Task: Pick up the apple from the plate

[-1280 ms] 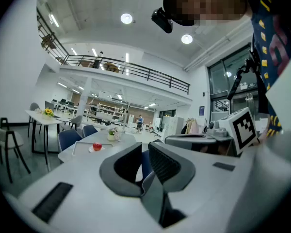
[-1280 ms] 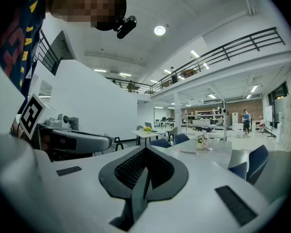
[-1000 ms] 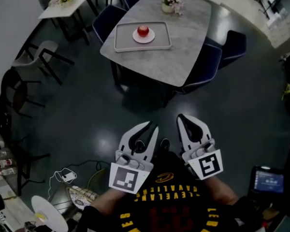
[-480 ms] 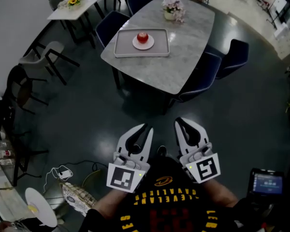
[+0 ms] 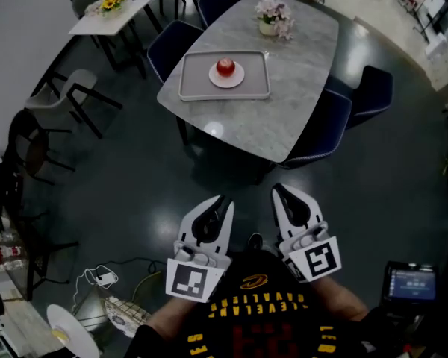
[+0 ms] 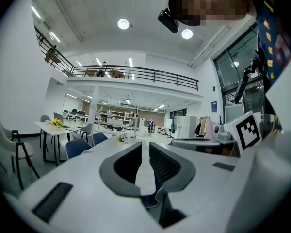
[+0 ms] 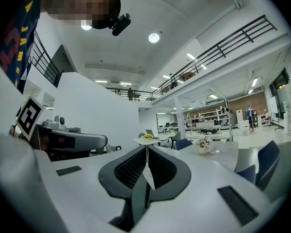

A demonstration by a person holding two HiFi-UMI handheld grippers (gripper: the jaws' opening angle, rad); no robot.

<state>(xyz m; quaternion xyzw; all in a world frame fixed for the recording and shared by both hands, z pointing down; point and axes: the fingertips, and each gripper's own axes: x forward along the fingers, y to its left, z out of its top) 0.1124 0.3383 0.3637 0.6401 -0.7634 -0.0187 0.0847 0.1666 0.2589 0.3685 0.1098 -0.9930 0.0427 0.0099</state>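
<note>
Walking closer, I find the counter [image 5: 284,103] nearer than a moment ago, the apple [image 5: 225,67] on its plate [image 5: 237,79] on the counter's left half, well beyond my left gripper [image 5: 225,200], jaws slightly apart and empty, and right gripper [image 5: 277,189], jaws closed on nothing.

Yellow block letters run upside down across the person's black shirt [image 5: 246,327] and seem to read "CAVALIERS". The large red number below them is too dim to read. The print on the small blue screen [image 5: 413,282] is too small to read.
</note>
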